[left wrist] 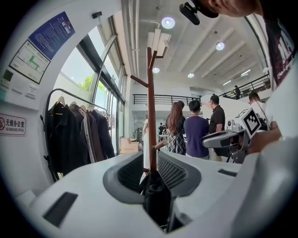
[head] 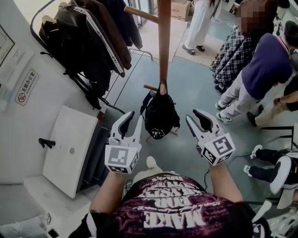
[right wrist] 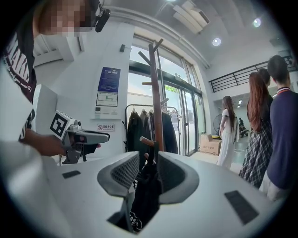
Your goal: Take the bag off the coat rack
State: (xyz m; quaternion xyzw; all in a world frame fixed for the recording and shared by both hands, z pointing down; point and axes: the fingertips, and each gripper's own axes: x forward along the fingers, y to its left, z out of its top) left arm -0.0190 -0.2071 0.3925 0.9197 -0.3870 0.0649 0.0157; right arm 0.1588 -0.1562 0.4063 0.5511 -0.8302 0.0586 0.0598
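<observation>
At far left one clothes rail (head: 44,11) carries several dark jackets (head: 88,42). Next comes the left gripper (head: 134,116), its jaws parted and holding nothing. The single black bag (head: 159,115) hangs from a low peg of the one wooden coat rack (head: 163,42), between the two grippers and clear of both. The right gripper (head: 193,117) is likewise parted and empty, and at least four people (head: 260,69) stand at far right.

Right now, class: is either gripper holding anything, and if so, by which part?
Nothing is held. The left gripper and right gripper are both open and clear of the bag, which hangs from the rack.
</observation>
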